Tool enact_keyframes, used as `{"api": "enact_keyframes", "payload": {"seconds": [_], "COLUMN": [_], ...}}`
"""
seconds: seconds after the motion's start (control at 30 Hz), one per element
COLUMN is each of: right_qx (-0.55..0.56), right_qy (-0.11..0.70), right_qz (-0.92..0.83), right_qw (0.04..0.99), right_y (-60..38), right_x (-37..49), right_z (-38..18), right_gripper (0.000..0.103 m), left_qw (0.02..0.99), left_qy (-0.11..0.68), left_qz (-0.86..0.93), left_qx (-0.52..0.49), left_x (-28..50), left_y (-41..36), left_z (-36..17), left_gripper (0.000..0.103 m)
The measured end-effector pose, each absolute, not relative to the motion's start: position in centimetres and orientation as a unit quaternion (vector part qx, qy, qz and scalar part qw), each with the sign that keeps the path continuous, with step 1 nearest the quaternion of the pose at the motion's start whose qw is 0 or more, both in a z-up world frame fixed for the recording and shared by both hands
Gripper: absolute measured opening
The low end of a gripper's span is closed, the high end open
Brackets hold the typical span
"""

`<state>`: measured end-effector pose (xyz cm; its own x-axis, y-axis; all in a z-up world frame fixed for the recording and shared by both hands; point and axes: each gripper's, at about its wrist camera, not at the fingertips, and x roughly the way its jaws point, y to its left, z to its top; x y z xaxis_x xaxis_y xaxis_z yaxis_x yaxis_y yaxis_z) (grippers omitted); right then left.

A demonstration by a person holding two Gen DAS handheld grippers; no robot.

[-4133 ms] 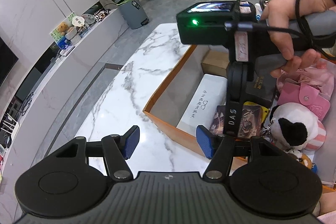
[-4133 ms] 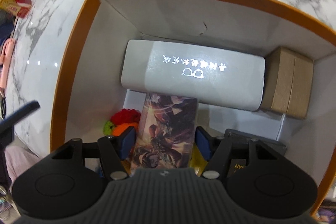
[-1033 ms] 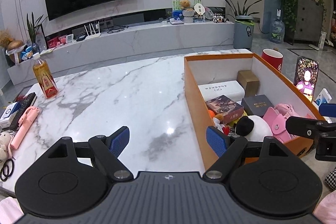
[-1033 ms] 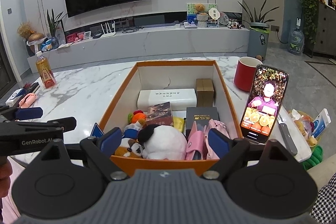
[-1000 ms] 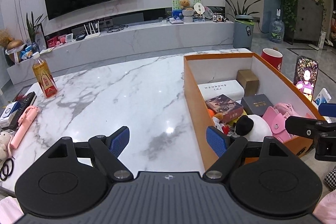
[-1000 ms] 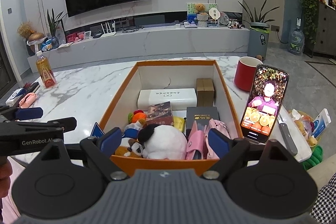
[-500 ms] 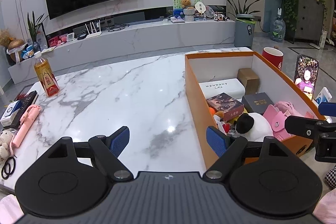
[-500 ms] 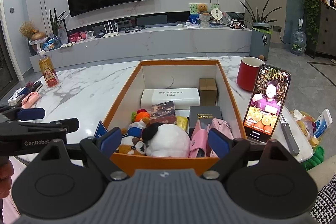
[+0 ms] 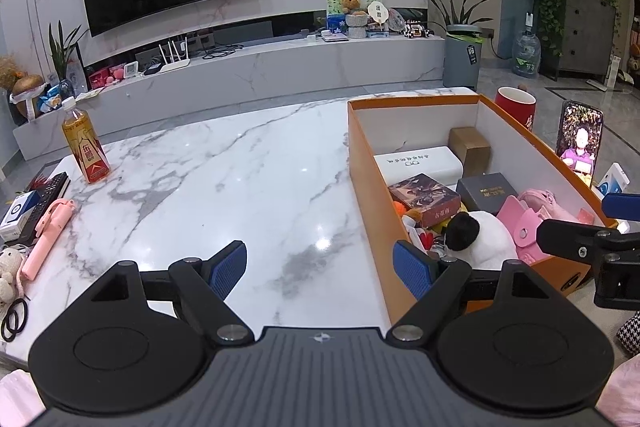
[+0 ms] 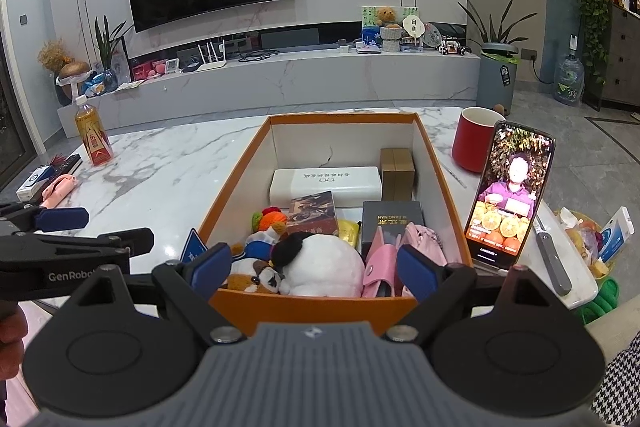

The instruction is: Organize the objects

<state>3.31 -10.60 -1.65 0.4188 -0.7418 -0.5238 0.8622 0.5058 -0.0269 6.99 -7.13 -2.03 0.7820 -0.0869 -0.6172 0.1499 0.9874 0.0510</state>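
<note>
where both claws gape, bare marble table [image 9: 240, 179] beside orange box [image 9: 368, 211]

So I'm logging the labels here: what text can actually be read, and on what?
"GenRobo", cut off by the right gripper's frame: on the left gripper.
"JIANG NAN", seen upside down: on the black box.
White case, bottle, card box: print too small to read.

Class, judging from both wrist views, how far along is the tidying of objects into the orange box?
Done: orange box holds a white case, panda plush and pink pouch. In hand: nothing; left gripper and right gripper are open. Left: pink stick and bottle on the table.
</note>
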Motion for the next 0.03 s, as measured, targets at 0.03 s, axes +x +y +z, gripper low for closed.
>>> {"api": "enact_keyframes", "payload": {"seconds": [0.03], "right_qx": [0.124], "right_qy": [0.243], "right_qz": [-0.481], "right_qw": [0.833], "right_y": [-10.61], "right_x": [3.30], "right_z": [-1.64], "right_gripper": [0.090], "left_qw": [0.943], "left_qy": [0.323], "left_qz": [-0.063], "left_qx": [0.049], "left_x": [6.96], "left_y": [-7.16], "left_z": [-2.00], "left_gripper": [0.095]}}
